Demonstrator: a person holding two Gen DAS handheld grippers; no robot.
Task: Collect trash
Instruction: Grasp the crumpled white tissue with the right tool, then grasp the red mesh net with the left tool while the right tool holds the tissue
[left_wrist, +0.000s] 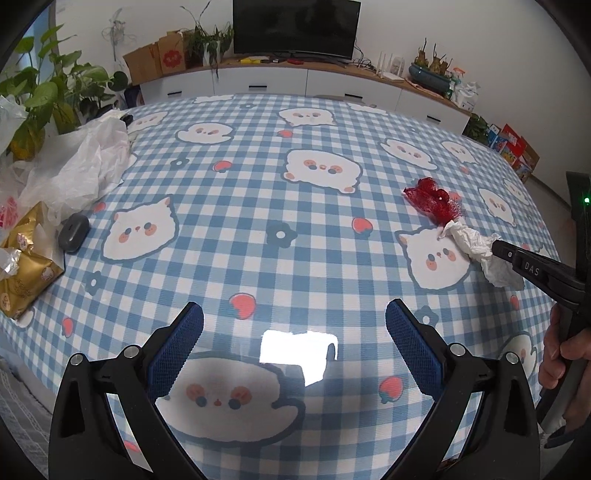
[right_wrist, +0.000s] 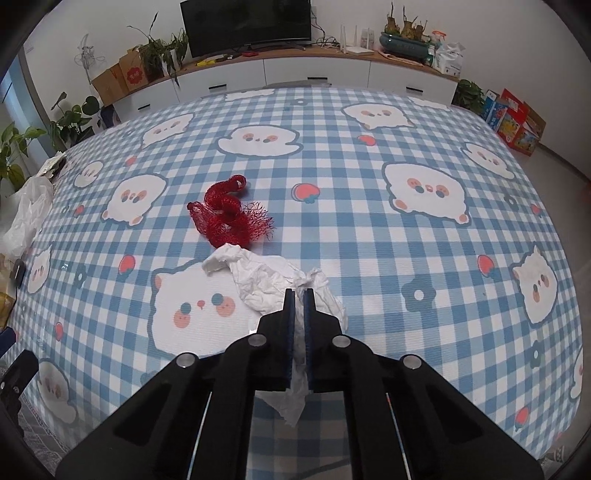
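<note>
My right gripper (right_wrist: 299, 295) is clenched on the crumpled white tissue (right_wrist: 266, 280), low in the centre of the right wrist view; the paper bulges out ahead of the fingertips and a strip of it hangs down between the blue pads. In the left wrist view I catch the same grab at the right edge of the frame: the right gripper (left_wrist: 496, 248) pinches the tissue (left_wrist: 471, 242), whose far end lies on the checked tablecloth (left_wrist: 258, 206) over one of the printed cat faces.

Just above the tissue in the right wrist view sits the red mesh netting (right_wrist: 229, 214), bunched up on the cloth and close to the paper's upper tip. In the left wrist view that netting (left_wrist: 432, 201) shows at right of centre, just beyond the tissue.

My left gripper (left_wrist: 294, 321) is released, fingers spread wide at the bottom of its frame, nothing between the pads, only tablecloth below.

At the left edge of the left wrist view I see a loose white plastic bag (left_wrist: 77, 170), a small dark grey case (left_wrist: 74, 232) below it, and a gold tissue pack (left_wrist: 26, 266) at the lower left.
</note>
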